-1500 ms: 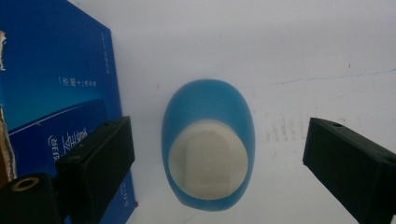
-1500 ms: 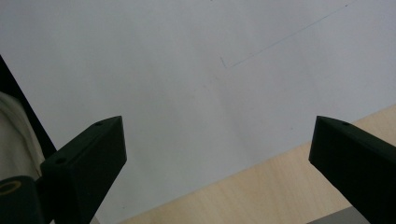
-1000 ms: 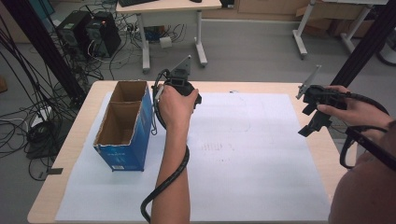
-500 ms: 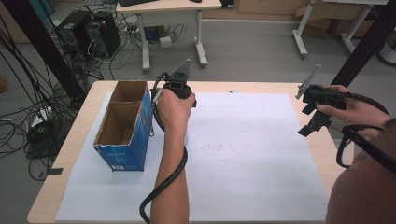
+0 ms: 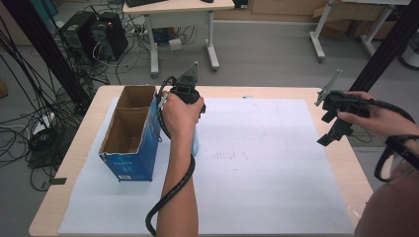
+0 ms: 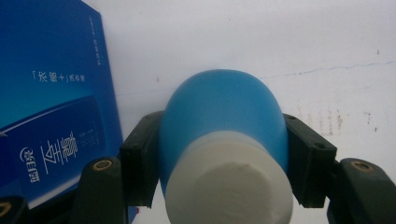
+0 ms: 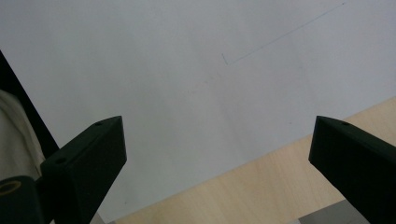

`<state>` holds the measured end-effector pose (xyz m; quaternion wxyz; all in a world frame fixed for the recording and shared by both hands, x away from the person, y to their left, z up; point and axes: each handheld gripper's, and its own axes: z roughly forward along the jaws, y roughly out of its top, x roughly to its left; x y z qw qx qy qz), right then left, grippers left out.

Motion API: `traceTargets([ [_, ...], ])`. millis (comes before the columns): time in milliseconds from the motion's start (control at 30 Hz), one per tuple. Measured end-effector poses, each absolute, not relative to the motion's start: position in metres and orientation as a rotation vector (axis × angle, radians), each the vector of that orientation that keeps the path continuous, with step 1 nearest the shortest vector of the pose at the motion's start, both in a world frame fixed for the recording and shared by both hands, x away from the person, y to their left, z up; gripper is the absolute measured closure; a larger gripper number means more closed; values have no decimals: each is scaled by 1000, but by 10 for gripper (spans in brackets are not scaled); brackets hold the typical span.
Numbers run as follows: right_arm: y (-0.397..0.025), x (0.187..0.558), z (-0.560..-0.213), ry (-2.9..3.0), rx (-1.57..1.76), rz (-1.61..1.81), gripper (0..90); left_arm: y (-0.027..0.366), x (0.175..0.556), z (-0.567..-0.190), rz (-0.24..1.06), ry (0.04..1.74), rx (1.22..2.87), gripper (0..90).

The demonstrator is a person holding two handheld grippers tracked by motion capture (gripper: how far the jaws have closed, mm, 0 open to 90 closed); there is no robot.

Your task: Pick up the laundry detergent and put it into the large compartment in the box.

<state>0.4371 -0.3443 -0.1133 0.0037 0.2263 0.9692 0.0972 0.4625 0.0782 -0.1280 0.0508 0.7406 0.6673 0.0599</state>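
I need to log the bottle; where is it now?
The bottle sits clamped in the left hand-held gripper, just right of the blue box in the high view, above the white sheet.

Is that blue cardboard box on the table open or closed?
Open. The blue cardboard box has no lid over its top, and the high view looks straight into two brown compartments; both look empty as far as that view shows.

Your right gripper (image 7: 217, 163) hangs with its jaws spread wide apart over the white paper sheet (image 7: 187, 84), where a thin pencil line (image 7: 280, 35) runs; the wooden table edge (image 7: 261, 186) crosses below
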Motion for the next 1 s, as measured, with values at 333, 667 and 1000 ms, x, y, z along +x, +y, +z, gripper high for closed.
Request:
traceTargets([
  [333,-345,430,-109,3027,703,321,41,72,446,-96,240,2002,2241,382],
  [667,-347,412,-99,3012,673,362,40,78,419,-40,250,1962,2214,381],
  [1000,-341,400,-93,3013,648,367,40,86,391,14,338,1960,2169,381],
])
